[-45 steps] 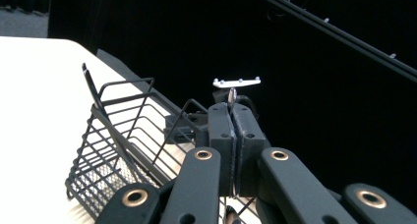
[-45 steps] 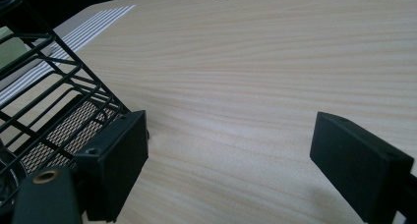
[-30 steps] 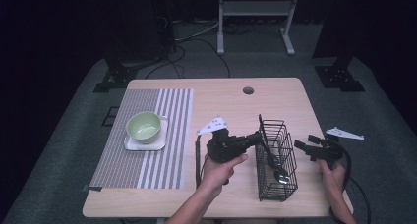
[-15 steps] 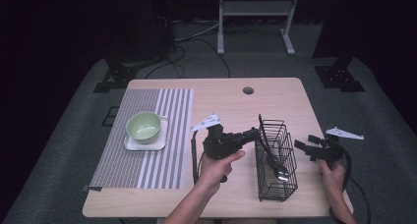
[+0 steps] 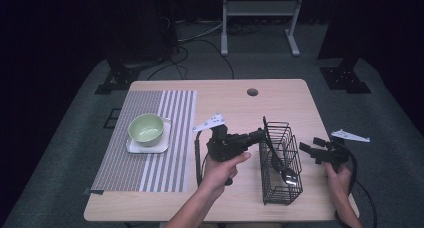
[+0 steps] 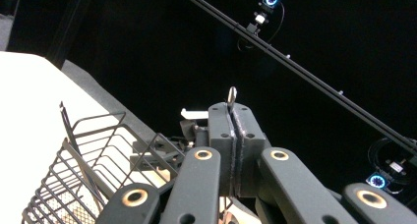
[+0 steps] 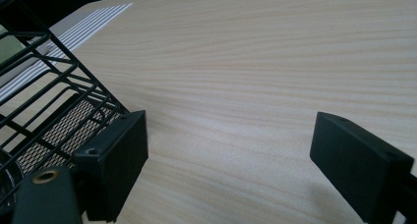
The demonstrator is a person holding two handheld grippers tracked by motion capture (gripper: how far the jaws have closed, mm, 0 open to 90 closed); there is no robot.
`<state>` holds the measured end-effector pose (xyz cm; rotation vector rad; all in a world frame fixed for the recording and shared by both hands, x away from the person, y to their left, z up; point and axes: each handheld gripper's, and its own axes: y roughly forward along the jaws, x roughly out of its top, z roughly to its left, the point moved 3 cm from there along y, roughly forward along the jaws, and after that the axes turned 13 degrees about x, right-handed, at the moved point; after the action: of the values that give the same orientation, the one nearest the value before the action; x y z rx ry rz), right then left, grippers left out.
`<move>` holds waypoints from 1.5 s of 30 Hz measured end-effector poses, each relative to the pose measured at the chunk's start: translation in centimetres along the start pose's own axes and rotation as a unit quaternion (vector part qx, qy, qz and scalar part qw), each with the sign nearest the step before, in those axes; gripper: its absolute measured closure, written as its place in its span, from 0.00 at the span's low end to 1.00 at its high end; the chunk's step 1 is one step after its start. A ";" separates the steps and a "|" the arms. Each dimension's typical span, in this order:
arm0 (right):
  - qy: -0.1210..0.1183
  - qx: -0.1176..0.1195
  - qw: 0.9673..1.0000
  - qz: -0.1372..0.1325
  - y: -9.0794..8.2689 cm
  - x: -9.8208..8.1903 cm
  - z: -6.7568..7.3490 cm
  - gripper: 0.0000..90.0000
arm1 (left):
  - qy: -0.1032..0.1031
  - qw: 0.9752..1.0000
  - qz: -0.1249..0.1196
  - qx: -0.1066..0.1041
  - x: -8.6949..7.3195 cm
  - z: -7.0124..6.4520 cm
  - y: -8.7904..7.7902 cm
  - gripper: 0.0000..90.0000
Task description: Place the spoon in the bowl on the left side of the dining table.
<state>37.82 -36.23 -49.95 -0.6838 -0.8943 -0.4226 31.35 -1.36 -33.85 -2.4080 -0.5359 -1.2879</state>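
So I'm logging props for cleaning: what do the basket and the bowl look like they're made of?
Basket: thin black wire, probably coated metal, judging by the open grid and matte rods. Bowl: pale green with a smooth, glossy surface, which suggests glazed ceramic, though it could be plastic.

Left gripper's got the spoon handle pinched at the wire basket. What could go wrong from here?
1. The left gripper pinches only the thin handle end; the spoon could pivot or slip.
2. The spoon's bowl lies low inside the wire basket, so lifting might snag the wires and drag or tip it.
3. The right gripper stands open beside the basket, not steadying it.
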 end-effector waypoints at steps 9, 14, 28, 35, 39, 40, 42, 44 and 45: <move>0.001 0.000 1.000 0.000 0.0 0.0 0.0 0.15 | -0.006 1.000 -0.006 0.002 0.4 0.3 -0.5 0.99; 0.002 -0.001 1.000 0.000 0.0 0.0 0.0 0.15 | -0.008 1.000 -0.010 0.003 0.7 0.4 -0.9 0.99; 0.003 -0.002 1.000 0.000 0.0 0.0 0.0 0.15 | -0.013 0.999 -0.029 0.004 1.6 0.3 -2.3 0.99; 0.002 -0.003 1.000 0.001 0.0 0.0 0.0 0.15 | -0.014 0.999 -0.036 0.011 2.0 0.7 -3.3 0.99; 0.003 -0.003 1.000 0.001 0.0 0.0 0.0 0.15 | -0.016 0.999 -0.040 0.018 2.2 0.9 -3.7 0.99; 0.003 -0.003 1.000 0.001 0.1 0.0 0.0 0.15 | -0.017 0.999 -0.040 0.020 2.2 1.0 -3.9 0.99; 0.003 -0.003 1.000 0.001 0.1 0.0 0.0 0.15 | -0.019 0.999 -0.042 0.022 2.3 1.1 -4.0 0.99; 0.004 -0.003 1.000 0.001 0.1 0.0 0.0 0.15 | -0.020 0.999 -0.043 0.026 2.3 1.3 -4.1 0.99; 0.004 -0.003 1.000 0.001 0.1 0.0 0.0 0.15 | -0.020 0.999 -0.043 0.026 2.3 1.4 -4.2 0.99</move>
<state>37.88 -36.22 -49.99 -0.6887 -0.8856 -0.4260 31.47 3.25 -32.10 -2.3963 -0.6824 -1.2467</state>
